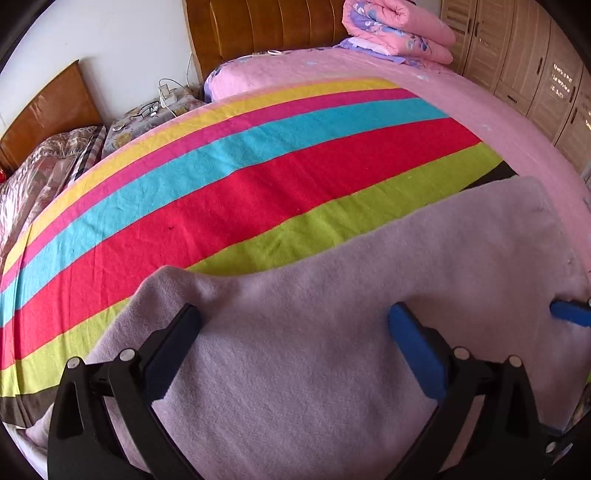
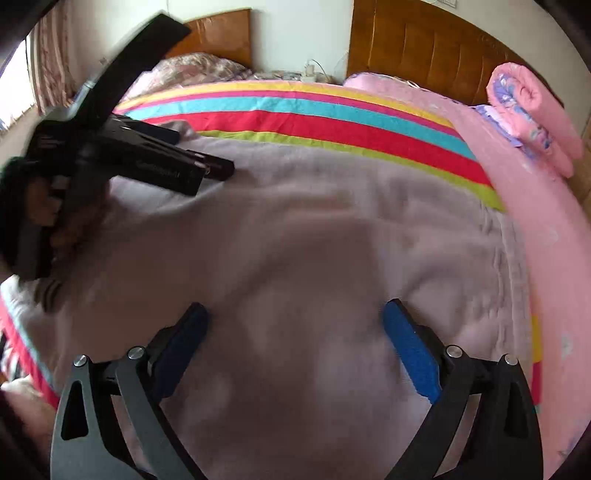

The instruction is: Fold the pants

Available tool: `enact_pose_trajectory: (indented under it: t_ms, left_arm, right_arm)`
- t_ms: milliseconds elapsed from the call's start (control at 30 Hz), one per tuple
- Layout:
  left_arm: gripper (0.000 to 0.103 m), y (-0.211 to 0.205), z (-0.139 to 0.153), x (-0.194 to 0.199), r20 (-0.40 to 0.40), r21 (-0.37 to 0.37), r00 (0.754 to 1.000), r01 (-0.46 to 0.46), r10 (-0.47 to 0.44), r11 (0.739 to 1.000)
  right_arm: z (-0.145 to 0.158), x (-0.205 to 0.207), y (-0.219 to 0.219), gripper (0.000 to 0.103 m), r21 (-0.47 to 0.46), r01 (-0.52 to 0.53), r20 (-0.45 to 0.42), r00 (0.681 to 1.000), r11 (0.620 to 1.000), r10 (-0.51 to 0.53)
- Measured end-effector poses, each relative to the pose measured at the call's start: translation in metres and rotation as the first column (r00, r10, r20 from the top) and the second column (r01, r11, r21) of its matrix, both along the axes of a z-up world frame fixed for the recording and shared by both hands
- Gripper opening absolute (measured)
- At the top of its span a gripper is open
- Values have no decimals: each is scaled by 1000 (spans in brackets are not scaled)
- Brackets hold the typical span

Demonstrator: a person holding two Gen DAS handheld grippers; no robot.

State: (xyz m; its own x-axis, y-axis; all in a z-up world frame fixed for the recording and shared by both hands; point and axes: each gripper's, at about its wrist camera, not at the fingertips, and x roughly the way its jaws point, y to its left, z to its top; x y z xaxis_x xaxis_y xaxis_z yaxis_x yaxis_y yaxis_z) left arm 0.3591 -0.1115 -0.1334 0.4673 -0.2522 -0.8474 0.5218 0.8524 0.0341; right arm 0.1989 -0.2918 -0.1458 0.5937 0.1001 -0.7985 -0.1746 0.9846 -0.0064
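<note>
Pale lilac fleece pants (image 1: 332,302) lie spread flat on a rainbow-striped blanket (image 1: 229,192) across the bed. My left gripper (image 1: 295,325) hovers open just over the pants near their left edge, nothing between its blue-padded fingers (image 1: 417,350). A blue fingertip of the right gripper (image 1: 570,312) shows at the far right of that view. In the right wrist view the pants (image 2: 314,229) fill the middle, and my right gripper (image 2: 295,325) stands open above them. The left gripper (image 2: 207,166), held by a hand, rests low over the cloth at upper left.
A pink sheet (image 1: 461,96) covers the bed beyond the blanket, with a rolled pink quilt (image 1: 399,29) by the wooden headboard (image 1: 266,26). A nightstand with glasses (image 1: 146,110) and a second bed (image 1: 48,162) lie left. Wardrobe doors (image 1: 535,66) stand right.
</note>
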Motion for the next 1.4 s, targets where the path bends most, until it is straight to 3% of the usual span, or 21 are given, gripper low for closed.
enact_pose_trajectory:
  t_ms: [167,400,533,633,767,867,967,1133,1400]
  left_arm:
    - [102,-4,-2,2,12,-2,1000,-7,7,1000]
    - [102,-6,-2,-1,22,-1,1000,-13,13,1000]
    - [102,-6,-2,-2,23,-2,1000,-14,14,1000]
    - [102,-6,-2,-2,25,-1,1000,-15,15,1000]
    - [102,-6,-1,-2,24,-3,1000,-16,16,1000]
    - [102,-6,-1,-2,24,-4,1000,-16,16,1000]
    - [102,-6,-1,-2,24,-4,1000,-16,16,1000]
    - [102,-6,-1,-3,24,-5,1000,-16,16,1000]
    - [102,-7,-2,-2,24,-4,1000,-17,17,1000]
  right_arm:
    - [-1,-30,-17,93,28,2,-3,1000,1000,-2]
    - [3,-39,-15,92,27,3,-5,1000,1000,-3]
    - [19,-47,-13,93,89,25,66,997,996,-31]
    - [19,-36,0,93,99,26,55,998,995,-31]
    - [24,-9,32,93,30,-80,57,995,996,78]
    - [19,15,56,93,-15,-155,7,988,988,155]
    - [5,24,57,96,6,-158,-48,986,987,158]
    - [4,-9,35,96,61,-137,-30,990,989,139]
    - [5,-66,12,96,70,-73,-31,997,995,76]
